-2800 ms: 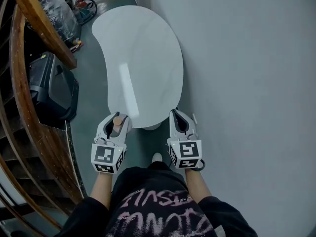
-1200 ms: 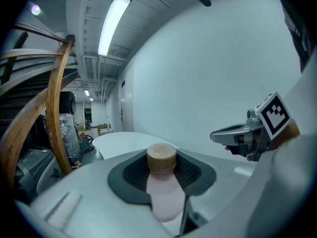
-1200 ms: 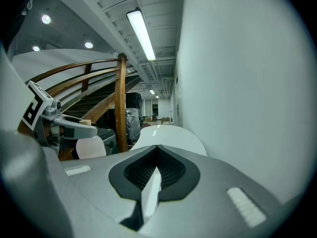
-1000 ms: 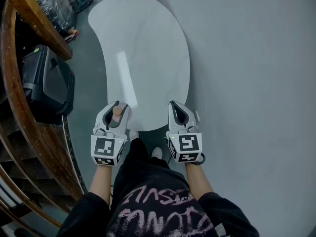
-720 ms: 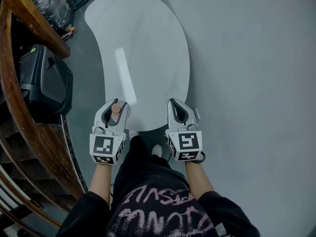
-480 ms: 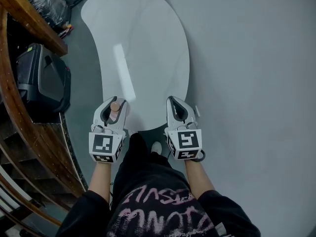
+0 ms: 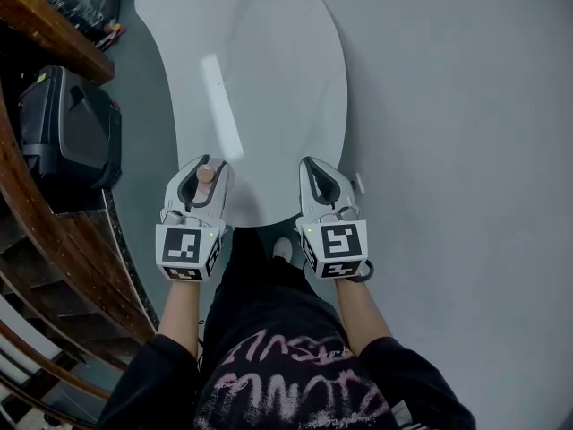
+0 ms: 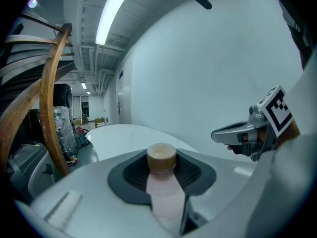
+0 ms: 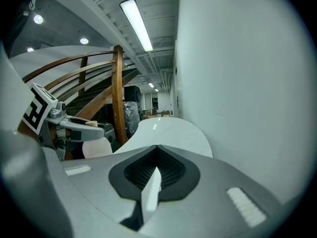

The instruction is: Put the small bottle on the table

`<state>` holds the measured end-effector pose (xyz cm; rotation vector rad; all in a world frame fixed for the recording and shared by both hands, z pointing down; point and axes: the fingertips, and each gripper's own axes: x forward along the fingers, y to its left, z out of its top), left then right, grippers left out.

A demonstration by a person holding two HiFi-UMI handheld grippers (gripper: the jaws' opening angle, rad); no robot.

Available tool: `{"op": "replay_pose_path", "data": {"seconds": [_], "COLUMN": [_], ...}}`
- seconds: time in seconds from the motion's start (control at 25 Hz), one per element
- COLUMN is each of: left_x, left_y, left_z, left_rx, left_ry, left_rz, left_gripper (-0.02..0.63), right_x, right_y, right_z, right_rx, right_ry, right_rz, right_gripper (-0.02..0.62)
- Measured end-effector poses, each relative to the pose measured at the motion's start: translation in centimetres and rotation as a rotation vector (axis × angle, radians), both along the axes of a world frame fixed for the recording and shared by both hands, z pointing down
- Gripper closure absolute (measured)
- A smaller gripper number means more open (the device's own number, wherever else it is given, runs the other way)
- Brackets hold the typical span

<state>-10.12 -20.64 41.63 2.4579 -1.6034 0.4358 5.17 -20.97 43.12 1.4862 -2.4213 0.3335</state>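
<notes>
A broad pale grey wall (image 7: 466, 150) fills the right side of the head view; against it stands the white kidney-shaped table (image 7: 269, 79), glossy, with a streak of lamp glare on its top; to the left the curved wooden stair railing (image 7: 36, 25) sweeps down the frame; under it sits a black hard case (image 7: 67, 137) on the grey floor. The person stands at the table's near end, dark trousers and a dark top with pink lettering (image 7: 269, 388) showing at the bottom, one pale shoe toe (image 7: 282, 251) peeking out between the grippers.

Both grippers are side by side and level, pointing forward at the table's near end. The left gripper (image 7: 204, 164) is clamped on the small bottle (image 8: 163, 187); in the left gripper view its jaws press against the bottle's pale pinkish body from either side, and the bottle stands upright between the dark ribbed pads; from the head it appears over the table's near left edge, carried in the air rather than standing on the top. The right gripper (image 7: 311, 167) carries nothing; in its own view the jaws meet in a thin line, closed together, with the table stretching away beyond them; it sits just off the table's near right edge, close to the wall. Smallest of all, the bottle's tan cap (image 8: 161, 156) sits on top, poking up above the jaws.
</notes>
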Motion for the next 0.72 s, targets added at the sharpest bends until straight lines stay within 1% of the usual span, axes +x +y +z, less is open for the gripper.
{"op": "replay_pose_path", "data": {"seconds": [0.28,0.72], "left_x": [0.1,-0.3], "left_y": [-1.4,-2.5], "left_z": [1.7,3.7], "left_rx": [-0.027,-0.054], "left_ry": [0.006,0.016], "left_rz": [-0.002,0.0], "left_gripper": [0.482,0.482], "right_x": [-0.1,-1.4], "right_y": [-0.7,-1.3], "right_z": [1.4,3.3], "right_rx": [-0.028,-0.064], "right_ry": [0.004,0.005], "right_rz": [0.003,-0.006], "right_gripper": [0.584,0.584]}}
